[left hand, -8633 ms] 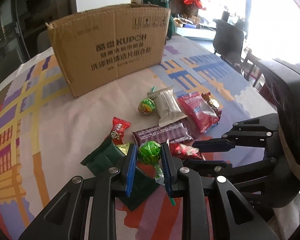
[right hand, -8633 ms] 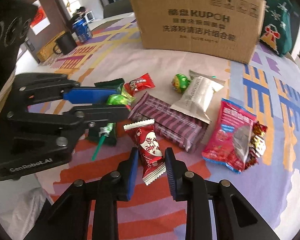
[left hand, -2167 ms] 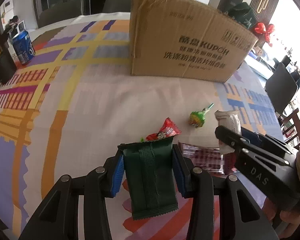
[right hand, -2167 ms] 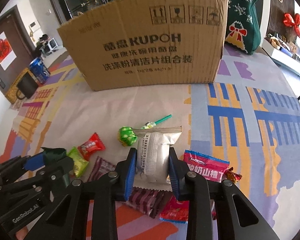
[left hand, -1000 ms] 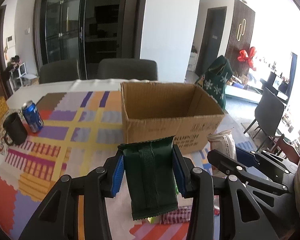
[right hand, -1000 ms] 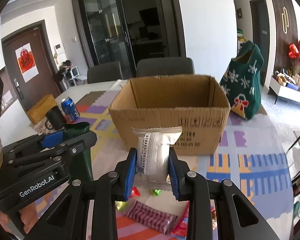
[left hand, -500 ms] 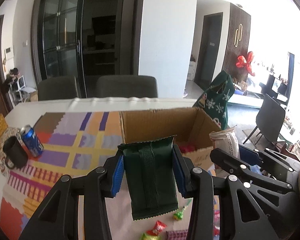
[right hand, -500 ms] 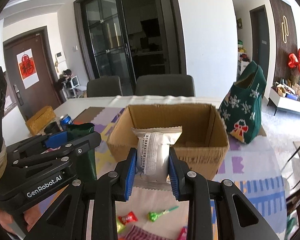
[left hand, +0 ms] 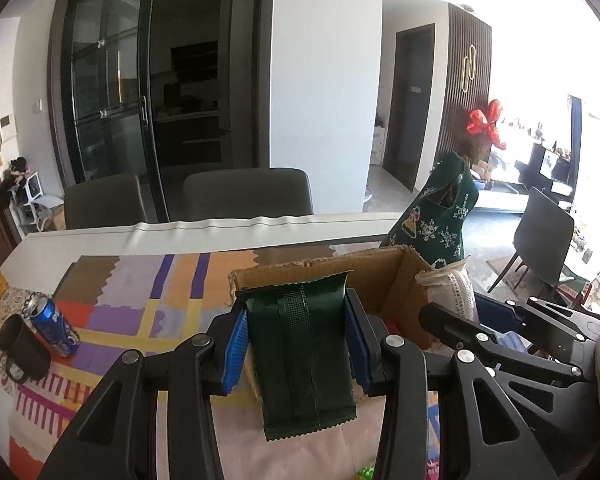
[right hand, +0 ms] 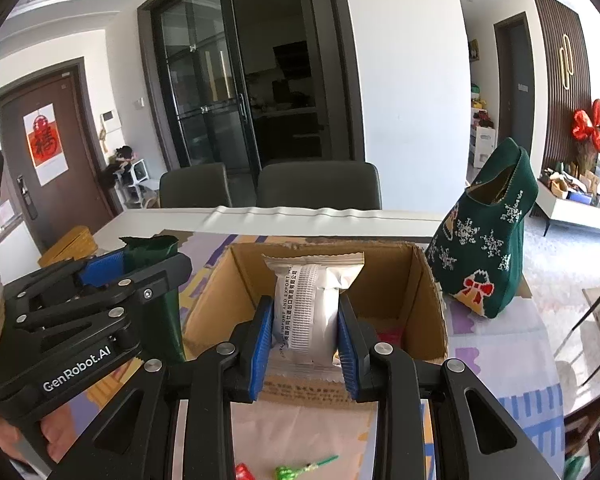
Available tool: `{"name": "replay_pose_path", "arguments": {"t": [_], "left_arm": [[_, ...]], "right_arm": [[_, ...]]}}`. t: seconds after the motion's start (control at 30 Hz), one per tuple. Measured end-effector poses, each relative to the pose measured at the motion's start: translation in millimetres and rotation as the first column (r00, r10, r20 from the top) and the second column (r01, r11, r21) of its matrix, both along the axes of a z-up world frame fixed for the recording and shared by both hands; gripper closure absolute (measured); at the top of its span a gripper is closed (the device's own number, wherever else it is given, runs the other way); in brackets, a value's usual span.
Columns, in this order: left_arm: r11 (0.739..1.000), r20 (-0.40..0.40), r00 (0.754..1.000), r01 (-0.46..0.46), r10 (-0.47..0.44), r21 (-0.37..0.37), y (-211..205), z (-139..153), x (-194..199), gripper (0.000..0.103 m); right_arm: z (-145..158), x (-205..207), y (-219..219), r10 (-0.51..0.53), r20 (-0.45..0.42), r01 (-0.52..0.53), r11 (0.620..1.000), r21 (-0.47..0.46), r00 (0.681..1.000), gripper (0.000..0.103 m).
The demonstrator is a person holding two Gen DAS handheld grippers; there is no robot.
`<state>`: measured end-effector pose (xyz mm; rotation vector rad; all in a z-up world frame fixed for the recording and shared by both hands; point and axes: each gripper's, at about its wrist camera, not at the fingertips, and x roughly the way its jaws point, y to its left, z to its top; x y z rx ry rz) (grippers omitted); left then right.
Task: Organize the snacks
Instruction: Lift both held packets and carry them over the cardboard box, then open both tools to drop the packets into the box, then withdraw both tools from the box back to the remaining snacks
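My left gripper (left hand: 296, 344) is shut on a dark green snack packet (left hand: 300, 356), held upright above the near wall of an open cardboard box (left hand: 400, 280). My right gripper (right hand: 304, 340) is shut on a silver-white snack packet (right hand: 308, 304), also upright, in front of the same cardboard box (right hand: 428, 304). Something red (right hand: 390, 336) lies on the box floor. In the right wrist view the left gripper (right hand: 132, 272) with the green packet (right hand: 152, 246) is at the left, level with the box rim. In the left wrist view the right gripper's silver packet (left hand: 452, 288) shows at the right.
A blue can (left hand: 54, 324) and a black mug (left hand: 22, 352) stand at the table's left. A green Christmas stocking (right hand: 488, 240) stands right of the box. A red candy (right hand: 244, 472) and green lollipop (right hand: 296, 470) lie on the patterned cloth below. Two grey chairs (right hand: 320, 186) face the far edge.
Both grippers have risen and moved toward the box with their packets. The box now sits lower and nearer in both views, and its inside shows.
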<state>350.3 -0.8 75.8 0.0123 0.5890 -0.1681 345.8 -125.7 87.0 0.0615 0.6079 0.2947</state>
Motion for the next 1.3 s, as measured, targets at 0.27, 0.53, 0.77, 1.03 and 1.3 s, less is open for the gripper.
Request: {"name": "replay_pose_path", "arguments": {"t": [0.27, 0.53, 0.77, 1.03, 1.3], "left_arm": [[1.000, -0.051, 0.999, -0.002, 0.002, -0.011, -0.4, -12.9, 33.8, 0.060], [1.000, -0.108, 0.994, -0.007, 0.009, 0.016, -6.5, -24.9, 59.2, 0.060], [0.998, -0.117, 0.993, -0.016, 0.023, 0.061, -6.8, -30.1, 53.6, 0.045], [0.997, -0.072, 0.997, -0.008, 0.014, 0.078, -2.8, -19.2, 14.1, 0.034], [0.998, -0.076, 0.997, 0.000, 0.005, 0.069, 5.4, -17.8, -30.6, 0.030]], "right_arm": [[-8.6, 28.6, -1.4, -0.011, -0.028, 0.011, 1.000, -0.016, 1.000, 0.072], [-19.5, 51.9, -2.5, -0.029, -0.058, 0.028, 0.999, -0.028, 0.998, 0.072], [-27.0, 59.1, -3.9, -0.057, -0.089, 0.053, 0.998, -0.040, 0.994, 0.055], [-21.1, 34.1, -5.4, -0.052, -0.059, 0.049, 0.997, -0.055, 0.997, 0.054], [-17.1, -5.4, -3.1, -0.016, -0.037, 0.014, 0.999, -0.047, 0.999, 0.054]]}}
